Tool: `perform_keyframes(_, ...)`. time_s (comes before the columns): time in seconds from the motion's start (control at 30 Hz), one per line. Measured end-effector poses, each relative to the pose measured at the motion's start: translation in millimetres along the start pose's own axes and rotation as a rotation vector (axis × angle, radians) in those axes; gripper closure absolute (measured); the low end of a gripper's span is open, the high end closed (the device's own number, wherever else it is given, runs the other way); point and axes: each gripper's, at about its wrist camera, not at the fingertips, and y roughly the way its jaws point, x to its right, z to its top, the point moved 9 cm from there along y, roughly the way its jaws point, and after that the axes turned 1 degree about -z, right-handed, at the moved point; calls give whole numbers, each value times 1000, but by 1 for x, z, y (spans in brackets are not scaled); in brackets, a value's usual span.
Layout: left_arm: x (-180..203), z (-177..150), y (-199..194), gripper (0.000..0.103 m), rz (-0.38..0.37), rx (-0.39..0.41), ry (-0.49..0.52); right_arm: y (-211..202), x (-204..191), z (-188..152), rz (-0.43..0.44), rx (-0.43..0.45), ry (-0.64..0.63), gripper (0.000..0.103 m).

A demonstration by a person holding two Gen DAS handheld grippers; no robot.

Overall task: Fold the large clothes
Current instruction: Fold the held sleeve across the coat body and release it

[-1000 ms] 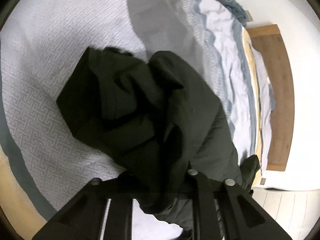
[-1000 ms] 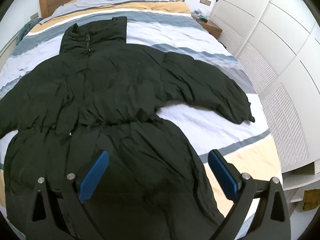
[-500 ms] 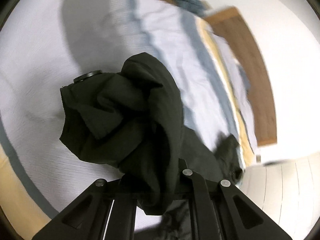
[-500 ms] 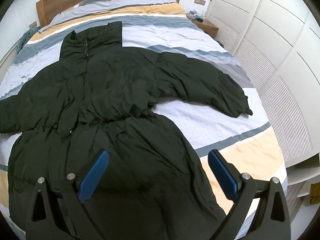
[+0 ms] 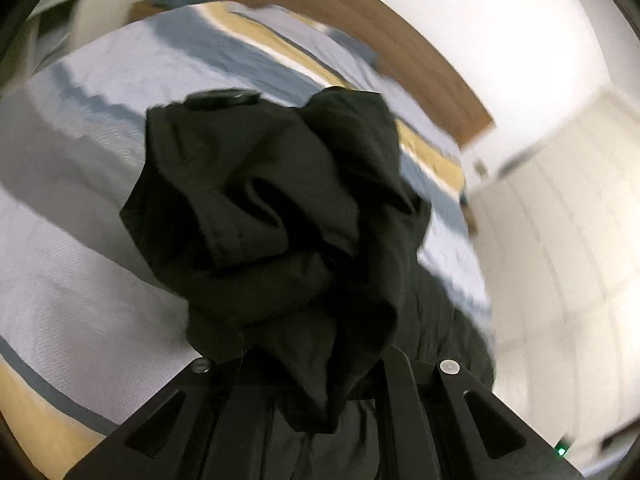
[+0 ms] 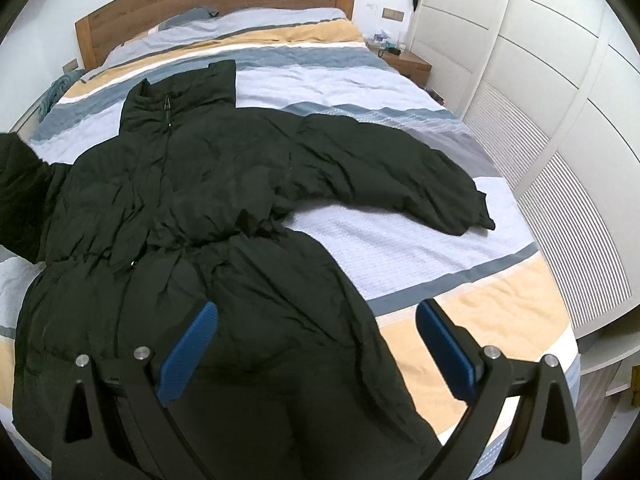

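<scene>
A large black padded coat (image 6: 192, 216) lies front up on the striped bed (image 6: 400, 248), collar toward the headboard, right sleeve (image 6: 400, 184) spread to the side. My right gripper (image 6: 316, 344) is open and empty above the coat's lower hem, blue pads (image 6: 188, 348) wide apart. My left gripper (image 5: 312, 364) is shut on the coat's left sleeve (image 5: 272, 216), which is bunched and lifted above the bed; its fingertips are hidden by the cloth. The raised sleeve also shows in the right wrist view (image 6: 20, 184) at the left edge.
A wooden headboard (image 6: 208, 4) stands at the far end. White wardrobe doors (image 6: 540, 92) line the bed's right side, with a bedside table (image 6: 408, 64) in the corner. A blue cloth (image 6: 60, 88) lies at the bed's far left edge.
My left gripper has lifted the bunched sleeve and swung toward the headboard and wardrobe. My right gripper has risen or drawn back a little; the coat body is unmoved.
</scene>
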Motion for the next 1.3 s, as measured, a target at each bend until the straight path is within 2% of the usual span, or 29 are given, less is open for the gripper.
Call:
perform_keyframes(0.1,32,-29,25,96,9,-83,97,0,6,-4,5,5,5,3)
perform_keyframes(0.17,48,-46,41,96,42,-125,171,0,10,-7,12,4,16,3)
perform_keyframes(0.27,63,-69,65,96,54,-186,218,1,15,-13,20,2,29,3)
perform_keyframes(0.43,75,-101,104,94,124,-276,305,-2,26,-23,23,2,40,3)
perform_keyframes(0.57,71,-129,118,92,155,-337,339,-4,36,-31,19,-1,43,3)
perform_keyframes(0.67,74,-143,120,84,165,-368,374,-3,41,-38,25,-12,47,3)
perform_keyframes(0.7,77,-148,120,78,161,-379,382,-2,41,-39,27,-15,46,3)
perform_keyframes(0.8,86,-166,121,64,136,-420,404,0,37,-42,43,-24,41,3)
perform_keyframes(0.9,95,-178,111,57,105,-436,438,2,24,-41,83,-31,36,3)
perform_keyframes(1.0,99,-182,103,50,98,-431,454,2,3,-36,135,-31,10,3)
perform_keyframes(1.1,86,-168,89,41,119,-399,438,4,-28,-28,200,-34,-35,3)
perform_keyframes(1.2,64,-140,77,32,153,-347,398,6,-67,-19,268,-39,-87,3)
perform_keyframes(1.3,38,-99,69,28,213,-279,370,6,-116,-4,327,-26,-142,3)
